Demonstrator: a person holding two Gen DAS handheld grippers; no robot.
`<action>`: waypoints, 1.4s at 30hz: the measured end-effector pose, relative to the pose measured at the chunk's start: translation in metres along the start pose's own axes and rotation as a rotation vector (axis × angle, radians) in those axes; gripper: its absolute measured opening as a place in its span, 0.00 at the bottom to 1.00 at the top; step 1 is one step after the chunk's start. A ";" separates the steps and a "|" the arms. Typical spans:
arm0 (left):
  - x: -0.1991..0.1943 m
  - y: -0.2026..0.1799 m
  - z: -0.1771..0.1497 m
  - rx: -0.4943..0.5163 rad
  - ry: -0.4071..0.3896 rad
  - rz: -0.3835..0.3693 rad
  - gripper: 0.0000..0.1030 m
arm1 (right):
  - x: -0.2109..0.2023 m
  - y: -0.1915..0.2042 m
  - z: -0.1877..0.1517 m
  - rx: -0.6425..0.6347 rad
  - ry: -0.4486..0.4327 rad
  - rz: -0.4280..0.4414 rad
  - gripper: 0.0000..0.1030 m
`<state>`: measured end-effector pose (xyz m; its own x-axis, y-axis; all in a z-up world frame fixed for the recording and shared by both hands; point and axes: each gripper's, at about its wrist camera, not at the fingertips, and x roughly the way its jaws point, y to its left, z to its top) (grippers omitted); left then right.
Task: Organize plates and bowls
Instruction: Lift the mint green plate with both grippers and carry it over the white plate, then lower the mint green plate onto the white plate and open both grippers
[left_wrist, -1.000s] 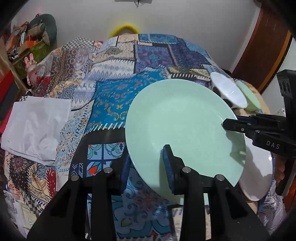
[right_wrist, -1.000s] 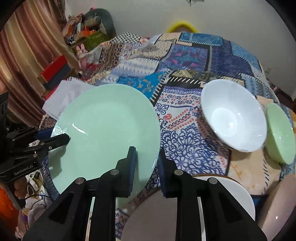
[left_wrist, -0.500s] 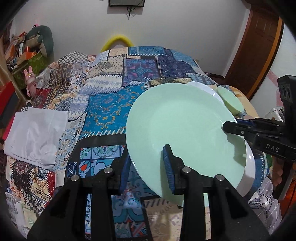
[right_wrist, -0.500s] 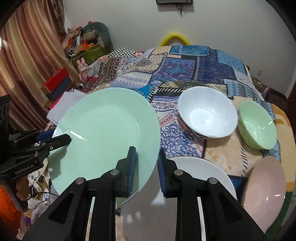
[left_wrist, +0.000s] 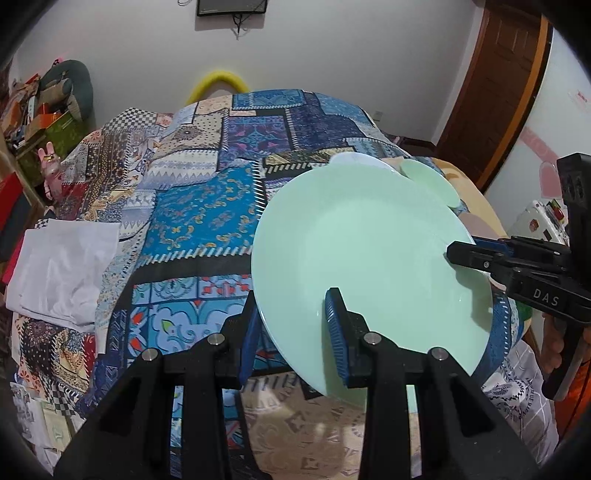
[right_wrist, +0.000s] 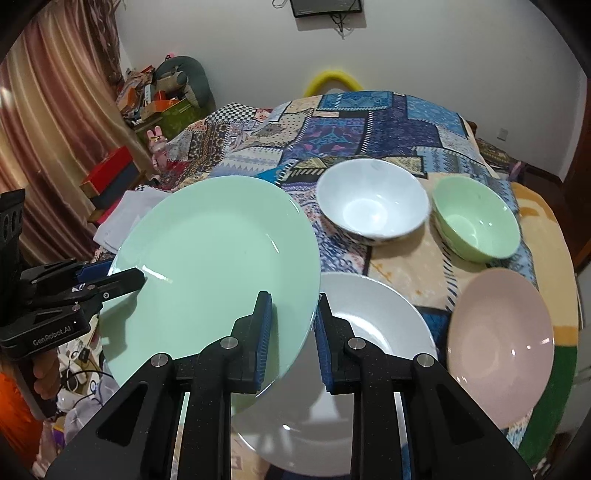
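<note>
The round pale-green ceramic plate (right_wrist: 218, 266) hangs tilted in the air, both the left gripper (left_wrist: 291, 332) and right gripper (right_wrist: 291, 328) clamped on opposite rims; the white plate (right_wrist: 373, 332) lies directly below-right on the patchwork cloth (right_wrist: 369, 122).

Two hand-held grippers hold one green plate

The right hand-held gripper (right_wrist: 291, 334) pinches the near edge of the green plate (right_wrist: 214, 266) – the left hand-held gripper (right_wrist: 110, 277) grips its far left edge. Under it lies a white plate (right_wrist: 369, 325), with a pink plate (right_wrist: 502, 339) beside it. A white bowl (right_wrist: 371, 201) and a green bowl (right_wrist: 476, 218) sit behind on the patterned blanket (right_wrist: 369, 125).
</note>
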<state>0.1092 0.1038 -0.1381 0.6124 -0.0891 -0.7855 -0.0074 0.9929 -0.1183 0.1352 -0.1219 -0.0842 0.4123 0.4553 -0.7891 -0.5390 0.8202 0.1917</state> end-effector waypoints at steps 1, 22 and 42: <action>0.001 -0.003 -0.001 0.003 0.004 -0.003 0.33 | -0.001 -0.003 -0.002 0.005 0.000 -0.002 0.20; 0.047 -0.056 -0.015 0.066 0.118 -0.056 0.33 | -0.004 -0.050 -0.047 0.126 0.064 -0.028 0.20; 0.095 -0.070 -0.019 0.080 0.219 -0.072 0.33 | 0.006 -0.076 -0.067 0.200 0.115 -0.037 0.20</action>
<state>0.1525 0.0247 -0.2158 0.4229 -0.1661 -0.8908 0.0982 0.9857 -0.1372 0.1290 -0.2047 -0.1426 0.3366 0.3910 -0.8566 -0.3646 0.8929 0.2643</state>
